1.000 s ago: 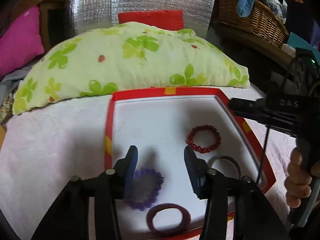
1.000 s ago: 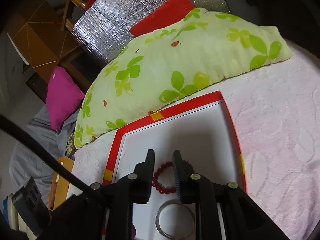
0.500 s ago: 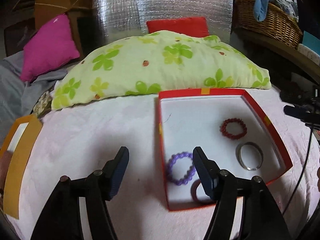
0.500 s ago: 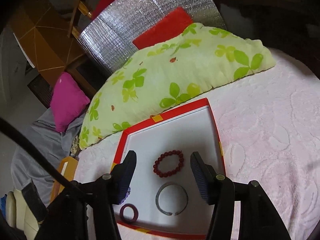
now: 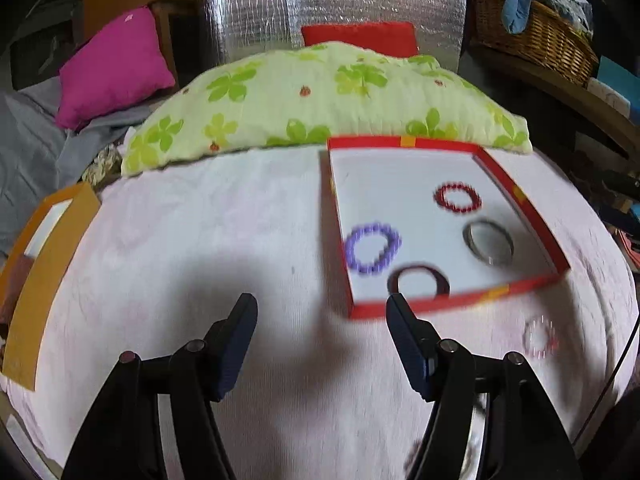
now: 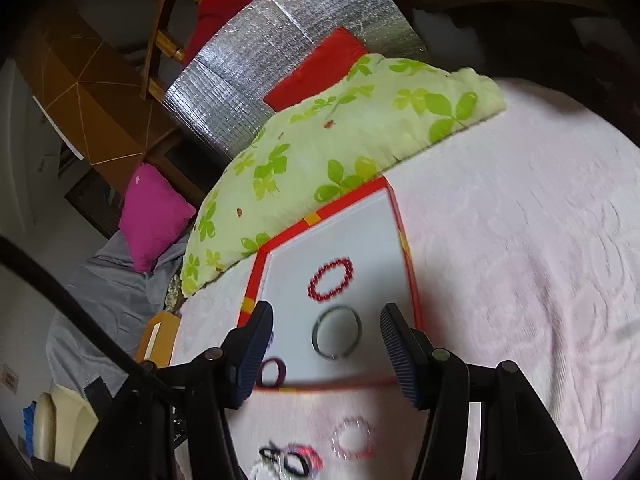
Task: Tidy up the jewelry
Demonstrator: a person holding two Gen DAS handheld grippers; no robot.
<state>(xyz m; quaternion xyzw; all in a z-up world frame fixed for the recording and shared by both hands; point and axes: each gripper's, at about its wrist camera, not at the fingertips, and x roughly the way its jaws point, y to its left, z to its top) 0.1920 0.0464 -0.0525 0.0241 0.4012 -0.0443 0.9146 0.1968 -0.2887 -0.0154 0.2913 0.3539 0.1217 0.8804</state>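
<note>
A shallow red-rimmed cardboard box with a white floor (image 5: 520,200) lies on a pale pink textured bedspread (image 5: 200,240), ahead and to the right of the left gripper (image 5: 320,344) and straight ahead of the right gripper (image 6: 326,354). Inside it lie four pieces apart from one another: a red beaded bracelet (image 5: 458,198), a purple beaded bracelet (image 5: 372,247), a plain silver metal bangle (image 5: 489,242) and a dark maroon ring-shaped band (image 5: 418,282). Outside the box, below the right gripper, a clear-and-pink beaded bracelet (image 6: 354,438) and a blurred cluster of small pieces (image 6: 288,462) rest on the bedspread. Both grippers stand spread with nothing between their jaws. Beyond the box lies a green leaf-print pillow (image 5: 320,96); a flat orange box (image 5: 44,276) sits far left.
</note>
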